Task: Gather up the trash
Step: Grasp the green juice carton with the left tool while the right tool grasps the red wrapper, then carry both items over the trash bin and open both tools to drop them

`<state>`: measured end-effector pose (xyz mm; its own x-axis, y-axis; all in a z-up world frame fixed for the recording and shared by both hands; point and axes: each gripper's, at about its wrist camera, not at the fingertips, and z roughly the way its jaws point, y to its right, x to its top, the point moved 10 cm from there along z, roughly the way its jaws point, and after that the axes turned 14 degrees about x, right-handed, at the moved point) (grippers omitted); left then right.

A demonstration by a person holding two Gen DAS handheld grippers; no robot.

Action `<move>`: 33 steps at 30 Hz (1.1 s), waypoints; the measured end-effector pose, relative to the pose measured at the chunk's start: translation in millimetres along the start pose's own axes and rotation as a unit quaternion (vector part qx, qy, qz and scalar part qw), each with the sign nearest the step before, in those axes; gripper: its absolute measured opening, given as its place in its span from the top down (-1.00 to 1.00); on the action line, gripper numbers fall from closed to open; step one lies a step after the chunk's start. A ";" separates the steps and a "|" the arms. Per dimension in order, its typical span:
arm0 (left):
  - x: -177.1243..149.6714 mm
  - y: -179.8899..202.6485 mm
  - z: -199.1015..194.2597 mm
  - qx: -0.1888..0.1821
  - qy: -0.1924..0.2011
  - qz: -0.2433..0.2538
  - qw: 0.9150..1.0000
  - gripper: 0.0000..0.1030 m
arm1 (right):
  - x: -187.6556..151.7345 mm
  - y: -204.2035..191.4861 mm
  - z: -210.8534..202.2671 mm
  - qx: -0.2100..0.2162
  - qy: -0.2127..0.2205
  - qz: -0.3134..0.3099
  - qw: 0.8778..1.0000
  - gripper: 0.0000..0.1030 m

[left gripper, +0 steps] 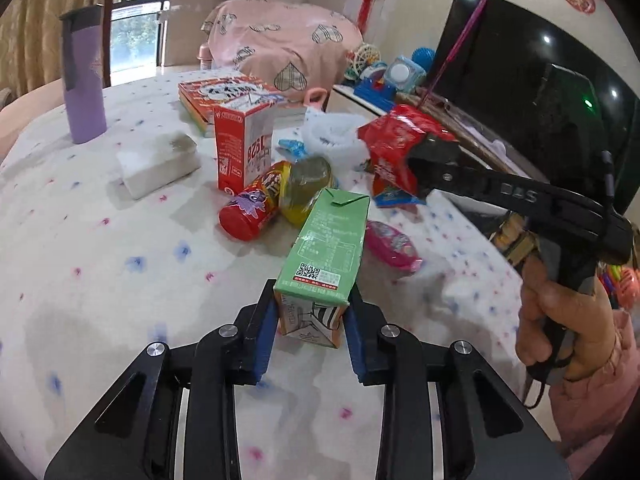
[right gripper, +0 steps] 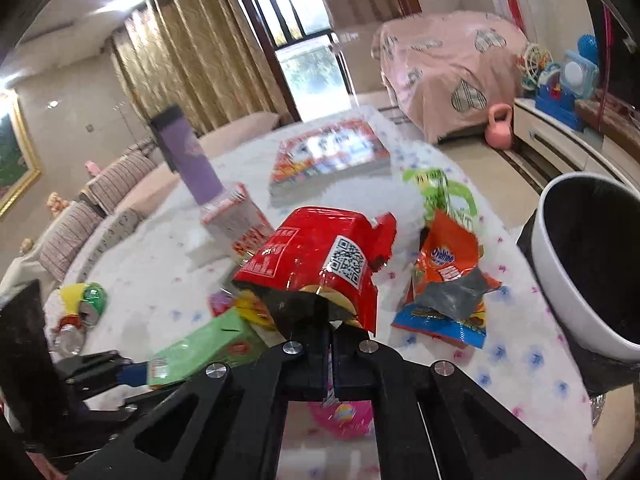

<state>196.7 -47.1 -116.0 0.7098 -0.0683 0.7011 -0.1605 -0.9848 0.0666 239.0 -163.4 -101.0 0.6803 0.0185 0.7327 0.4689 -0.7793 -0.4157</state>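
My left gripper (left gripper: 310,312) is shut on a green drink carton (left gripper: 326,252), held by its lower end above the table. The carton also shows at lower left in the right wrist view (right gripper: 204,346). My right gripper (right gripper: 332,320) is shut on a crumpled red snack wrapper (right gripper: 316,256) and holds it above the table; it shows in the left wrist view (left gripper: 396,148) too. A white bin with a black inside (right gripper: 560,280) stands at the right edge. An orange wrapper (right gripper: 448,276), a red-and-white carton (left gripper: 244,148), a red can (left gripper: 256,208) and a pink wrapper (left gripper: 392,242) lie on the table.
A purple tumbler (left gripper: 82,80), a white block (left gripper: 160,162), a flat red box (right gripper: 332,156) and a crushed bottle (right gripper: 80,308) are on the spotted tablecloth (left gripper: 100,260). A television (left gripper: 540,92) and toys stand to the right. A pink covered sofa is behind.
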 end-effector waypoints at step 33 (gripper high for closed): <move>95.5 204.4 35.6 -0.054 0.028 0.062 0.996 0.44 | 3.8 164.9 -151.6 -0.087 0.046 0.095 0.991 0.99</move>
<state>256.1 -260.7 -60.7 0.6411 -0.1774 0.7467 -0.3199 -0.9461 0.0498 233.5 -386.8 -85.0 0.6883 -0.1899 0.7002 0.2277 -0.8598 -0.4570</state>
